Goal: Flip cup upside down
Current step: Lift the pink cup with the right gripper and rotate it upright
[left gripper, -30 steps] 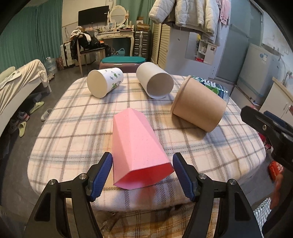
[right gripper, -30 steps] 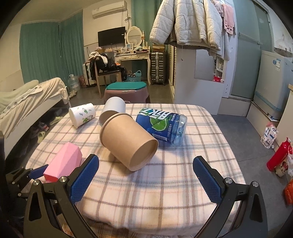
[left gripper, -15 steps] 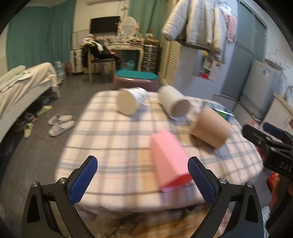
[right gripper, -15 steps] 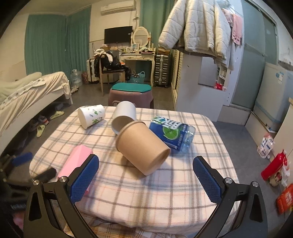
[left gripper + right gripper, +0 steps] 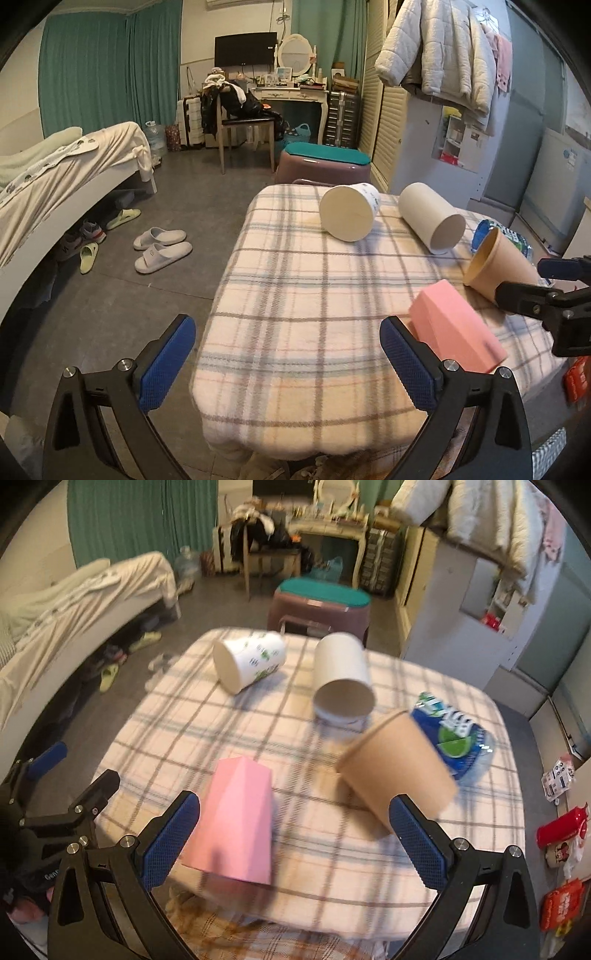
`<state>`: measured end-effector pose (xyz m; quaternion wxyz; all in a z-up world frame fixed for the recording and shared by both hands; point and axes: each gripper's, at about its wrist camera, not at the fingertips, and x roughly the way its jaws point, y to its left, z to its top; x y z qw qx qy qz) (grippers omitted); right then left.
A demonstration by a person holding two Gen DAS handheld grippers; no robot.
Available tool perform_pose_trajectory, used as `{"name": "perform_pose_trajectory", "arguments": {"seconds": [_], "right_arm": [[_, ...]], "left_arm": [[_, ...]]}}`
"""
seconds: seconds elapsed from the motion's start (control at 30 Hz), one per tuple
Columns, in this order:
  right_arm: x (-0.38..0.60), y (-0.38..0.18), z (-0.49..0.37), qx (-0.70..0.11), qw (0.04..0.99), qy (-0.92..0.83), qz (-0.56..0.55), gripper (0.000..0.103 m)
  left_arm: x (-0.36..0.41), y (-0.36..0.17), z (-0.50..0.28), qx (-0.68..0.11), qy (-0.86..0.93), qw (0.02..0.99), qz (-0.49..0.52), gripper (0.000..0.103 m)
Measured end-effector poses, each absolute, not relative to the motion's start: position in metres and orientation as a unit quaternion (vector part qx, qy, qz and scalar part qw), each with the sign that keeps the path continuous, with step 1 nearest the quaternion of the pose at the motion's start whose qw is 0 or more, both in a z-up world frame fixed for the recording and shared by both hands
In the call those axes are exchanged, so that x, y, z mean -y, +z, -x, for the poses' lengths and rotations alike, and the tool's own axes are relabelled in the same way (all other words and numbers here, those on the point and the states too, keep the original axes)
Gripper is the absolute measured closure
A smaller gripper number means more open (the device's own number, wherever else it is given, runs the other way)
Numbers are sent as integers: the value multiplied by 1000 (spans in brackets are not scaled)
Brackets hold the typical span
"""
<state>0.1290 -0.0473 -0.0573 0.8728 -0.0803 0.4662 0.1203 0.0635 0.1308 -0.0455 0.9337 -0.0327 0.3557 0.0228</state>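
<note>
A pink faceted cup (image 5: 236, 823) lies on its side near the front edge of the plaid-covered table (image 5: 184, 716); it also shows in the left wrist view (image 5: 456, 328). My right gripper (image 5: 295, 842) is open and empty, above the front edge, its left finger beside the pink cup. My left gripper (image 5: 288, 363) is open and empty, off the table's left front corner, the pink cup to its right. A brown paper cup (image 5: 399, 771), a white cup (image 5: 341, 677) and a printed white cup (image 5: 249, 661) also lie on their sides.
A blue-labelled plastic bottle (image 5: 456, 738) lies behind the brown cup. A stool with a teal seat (image 5: 325, 164) stands beyond the table. A bed (image 5: 55, 177) and slippers (image 5: 160, 249) are on the left. A cabinet (image 5: 436, 147) stands at the right.
My left gripper has opened wide, let go of the pink cup and drawn back to the left. My right gripper has moved left and forward over the pink cup.
</note>
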Motion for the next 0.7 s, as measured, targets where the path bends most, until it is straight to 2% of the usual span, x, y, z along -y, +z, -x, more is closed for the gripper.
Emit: {"name": "perform_pose_trajectory", "arguments": {"seconds": [0.4, 0.6, 0.7], "right_arm": [[13, -95, -179, -578, 801, 139, 71, 1], [5, -116, -200, -618, 771, 143, 49, 11], [4, -126, -206, -635, 757, 147, 33, 24]], "left_arm": [[-144, -69, -85, -373, 10, 926, 52, 0], [-159, -79, -87, -381, 18, 922, 67, 0], [-165, -81, -87, -383, 21, 921, 72, 0]]}}
